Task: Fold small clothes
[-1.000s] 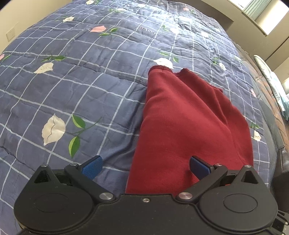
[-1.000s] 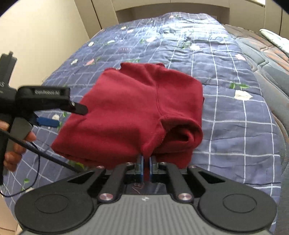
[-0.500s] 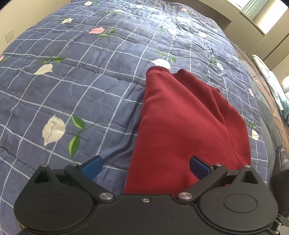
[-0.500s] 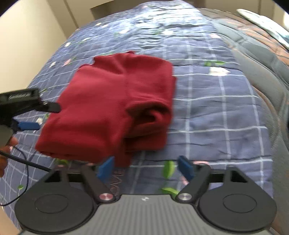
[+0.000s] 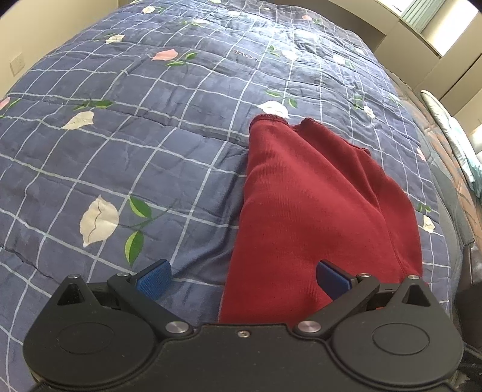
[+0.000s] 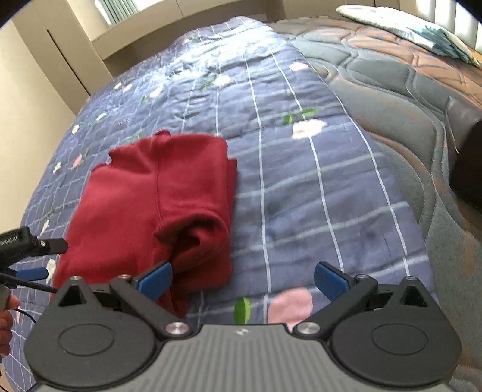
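Observation:
A dark red garment (image 5: 316,211) lies folded on the blue checked quilt (image 5: 120,150). My left gripper (image 5: 242,280) hangs open over its near left edge, one pad over the quilt and the other over the cloth, neither pressing. In the right wrist view the red garment (image 6: 150,205) sits left of centre with a rolled fold at its near right corner. My right gripper (image 6: 242,282) is wide, its jaws opening, with only quilt between them. Its left pad (image 6: 155,280) is beside that fold. The left gripper (image 6: 42,259) shows at the left edge, held by a hand (image 6: 4,316).
The flowered quilt (image 6: 301,196) covers the bed. A bare grey and brown quilted mattress (image 6: 406,105) runs along the right, with a pale patterned pillow (image 6: 406,27) far back and a dark object (image 6: 467,169) at the right edge. A beige wall (image 6: 30,120) stands to the left.
My right gripper let go of the garment's folded edge, opened wide, rolled and drew off to the right. The fold stayed down on the bed. The left gripper kept still.

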A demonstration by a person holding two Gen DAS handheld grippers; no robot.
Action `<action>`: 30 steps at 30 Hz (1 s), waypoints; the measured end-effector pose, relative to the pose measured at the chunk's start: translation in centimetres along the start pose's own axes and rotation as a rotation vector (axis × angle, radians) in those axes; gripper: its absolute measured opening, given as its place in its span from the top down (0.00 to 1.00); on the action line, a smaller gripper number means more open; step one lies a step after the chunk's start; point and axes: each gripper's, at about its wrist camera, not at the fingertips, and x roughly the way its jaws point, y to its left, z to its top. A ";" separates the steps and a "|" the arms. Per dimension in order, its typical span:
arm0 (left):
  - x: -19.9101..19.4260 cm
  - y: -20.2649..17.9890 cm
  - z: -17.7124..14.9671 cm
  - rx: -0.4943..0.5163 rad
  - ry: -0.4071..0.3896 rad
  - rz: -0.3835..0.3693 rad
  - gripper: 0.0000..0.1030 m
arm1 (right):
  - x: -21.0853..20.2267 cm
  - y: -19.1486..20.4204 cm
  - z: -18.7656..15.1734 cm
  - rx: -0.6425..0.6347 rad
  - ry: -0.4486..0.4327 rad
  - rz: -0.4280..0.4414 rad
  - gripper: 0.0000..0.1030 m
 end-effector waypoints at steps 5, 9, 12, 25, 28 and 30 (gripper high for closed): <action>0.4 0.1 0.7 0.019 -0.008 0.013 0.01 | 1.6 0.1 3.1 0.044 -0.083 0.046 0.00; 1.0 0.0 1.7 0.030 -0.017 0.028 0.01 | 4.0 0.3 5.5 0.117 -0.100 0.076 0.00; 1.5 -0.2 2.7 0.036 -0.031 0.027 0.01 | 5.3 0.3 6.2 0.155 -0.113 0.111 0.00; 4.8 -0.7 3.9 -0.017 -0.018 -0.031 0.01 | 10.8 -3.9 5.1 0.395 -0.010 0.313 0.00; 5.5 -0.6 3.5 -0.035 -0.003 -0.031 0.01 | 11.0 -4.3 4.7 0.406 -0.018 0.336 0.00; 6.0 -0.4 3.2 -0.050 0.007 -0.032 0.01 | 11.1 -4.4 4.5 0.398 -0.024 0.340 0.00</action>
